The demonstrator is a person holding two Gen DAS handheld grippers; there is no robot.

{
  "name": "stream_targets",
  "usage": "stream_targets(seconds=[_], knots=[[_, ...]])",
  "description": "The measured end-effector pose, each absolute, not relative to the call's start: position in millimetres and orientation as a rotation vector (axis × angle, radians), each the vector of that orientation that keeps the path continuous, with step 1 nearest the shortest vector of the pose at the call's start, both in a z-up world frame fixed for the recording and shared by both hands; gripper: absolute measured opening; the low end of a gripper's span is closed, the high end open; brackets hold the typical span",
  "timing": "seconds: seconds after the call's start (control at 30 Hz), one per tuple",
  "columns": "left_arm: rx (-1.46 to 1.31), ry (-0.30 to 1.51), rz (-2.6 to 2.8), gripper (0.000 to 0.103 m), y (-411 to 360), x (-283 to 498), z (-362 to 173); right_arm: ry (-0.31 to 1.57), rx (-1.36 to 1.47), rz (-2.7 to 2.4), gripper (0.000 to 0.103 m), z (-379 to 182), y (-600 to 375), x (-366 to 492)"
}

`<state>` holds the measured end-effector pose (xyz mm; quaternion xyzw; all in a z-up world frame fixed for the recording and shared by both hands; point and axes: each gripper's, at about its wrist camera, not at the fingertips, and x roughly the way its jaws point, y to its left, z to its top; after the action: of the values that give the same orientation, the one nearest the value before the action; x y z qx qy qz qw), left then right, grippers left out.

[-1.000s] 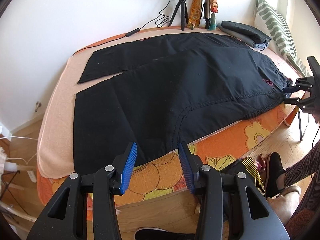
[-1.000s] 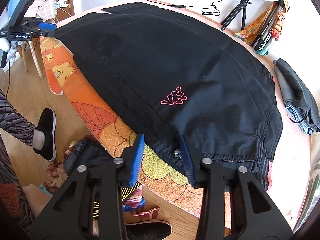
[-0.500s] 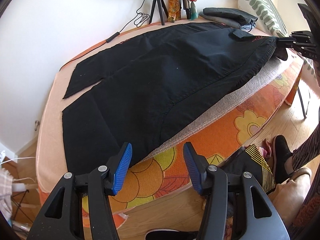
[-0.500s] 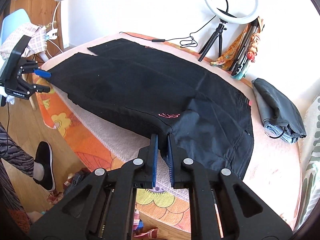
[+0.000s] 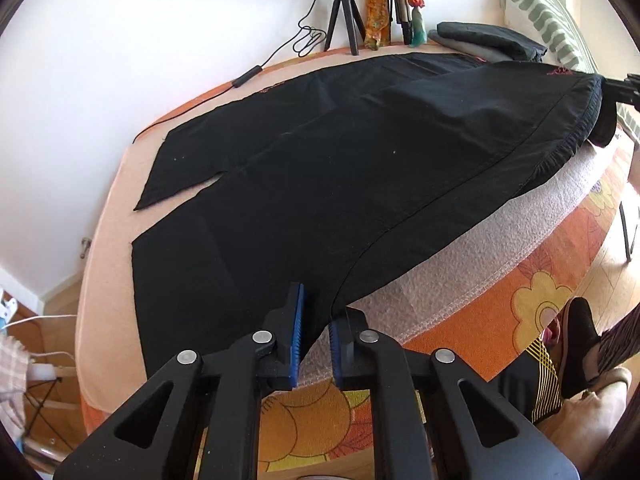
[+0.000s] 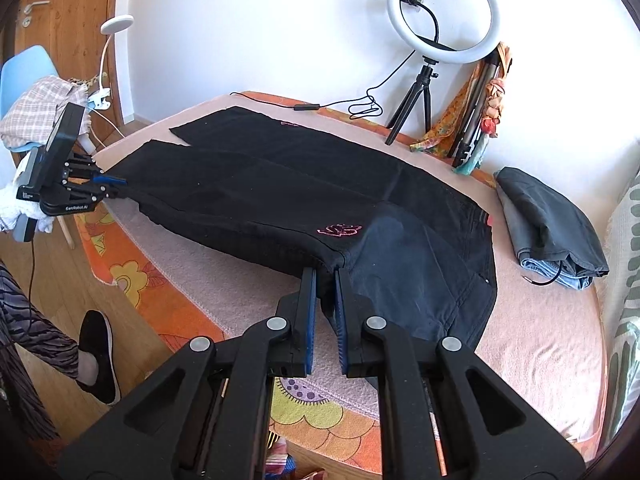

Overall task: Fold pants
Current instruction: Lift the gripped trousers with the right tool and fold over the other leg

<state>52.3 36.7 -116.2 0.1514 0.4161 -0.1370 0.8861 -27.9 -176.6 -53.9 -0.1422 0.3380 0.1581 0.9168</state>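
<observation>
**Pants gripped at both ends, near edge raised off the bed**

The black pants [image 6: 288, 184] lie spread lengthwise across the bed [image 6: 540, 340], which carries a pink towel layer over an orange flowered cover [image 5: 532, 308]. The far leg lies flat; the near edge is lifted clear of the towel.

Left hand-held gripper [image 5: 316, 332]: jaws narrow, blue pads clamped on the near hem corner of the pants leg. In the right wrist view this same gripper [image 6: 114, 184] appears at 9 o'clock, pinching the leg end at the bed's edge.

Right hand-held gripper [image 6: 325, 300]: jaws narrow, pads closed on the waistband fabric, just below the pink embroidered logo [image 6: 340, 231]. In the left wrist view its tip [image 5: 620, 92] appears at 2 o'clock, meeting the waistband.

Surroundings, right wrist view: a ring light [image 6: 444, 12] on a small tripod stands at 1 o'clock against the wall. A folded stack of dark garments [image 6: 552, 224] lies at 3 o'clock on the bed, apart from the pants. A blue chair [image 6: 24, 72] with laundry stands at 10 o'clock.
</observation>
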Motion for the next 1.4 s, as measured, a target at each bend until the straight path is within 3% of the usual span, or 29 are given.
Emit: stream_targets(seconds=[0.4, 0.8, 1.27, 1.4], knots=[[0.25, 0.668, -0.296, 0.003, 49, 90, -40, 0.673, -0.433, 0.279, 0.009, -18, -171, -3], [0.314, 0.627, -0.284, 0.003, 44, 200, -3, 0.686, -0.616, 0.189, 0.009, 26, -170, 145], [0.407, 0.772, -0.301, 0.003, 30, 331, -52, 0.86, -0.686, 0.156, 0.009, -64, -171, 309], [0.398, 0.807, -0.301, 0.008, 30, 351, -70, 0.885, -0.753, 0.13, 0.009, -99, -170, 334]])
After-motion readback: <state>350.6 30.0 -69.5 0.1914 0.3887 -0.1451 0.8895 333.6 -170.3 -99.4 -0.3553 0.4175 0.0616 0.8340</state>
